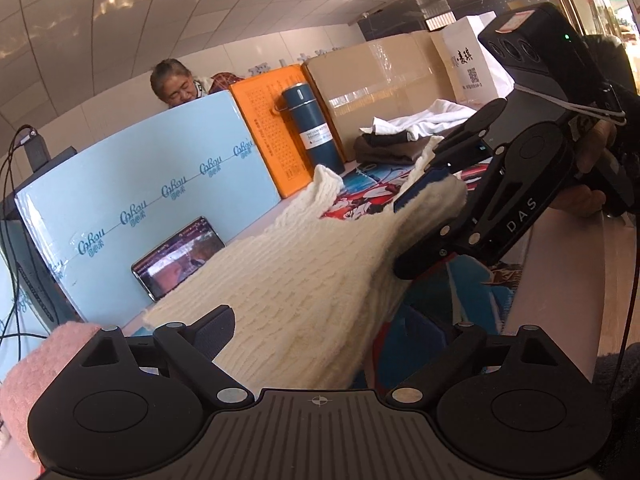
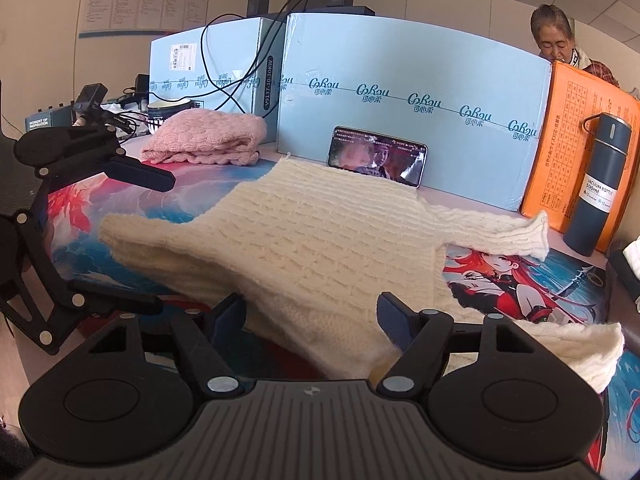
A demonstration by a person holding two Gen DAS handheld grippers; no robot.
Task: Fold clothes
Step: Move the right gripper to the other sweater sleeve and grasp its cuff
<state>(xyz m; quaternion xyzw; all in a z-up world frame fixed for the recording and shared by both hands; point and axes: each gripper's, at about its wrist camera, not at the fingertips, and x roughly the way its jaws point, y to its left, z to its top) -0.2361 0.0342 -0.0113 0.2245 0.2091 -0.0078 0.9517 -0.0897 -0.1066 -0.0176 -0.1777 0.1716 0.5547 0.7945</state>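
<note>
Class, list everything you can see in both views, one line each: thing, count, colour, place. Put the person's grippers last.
cream sweater: one, cream, spread on the mat
pink knit: one, pink, folded, far left of the mat
mat: one, red and blue print, under the sweater
phone: one, black, screen lit, leaning on a blue box
blue boxes: two, light blue, behind the mat
orange box: one, orange, right of the blue boxes
vacuum bottle: one, dark blue, before the orange box
folded clothes: one pile, brown and white, far end
seated person: one, behind the boxes
left gripper: black, open, sweater edge between its fingers
right gripper: black, closed on the sweater's near edge
</note>
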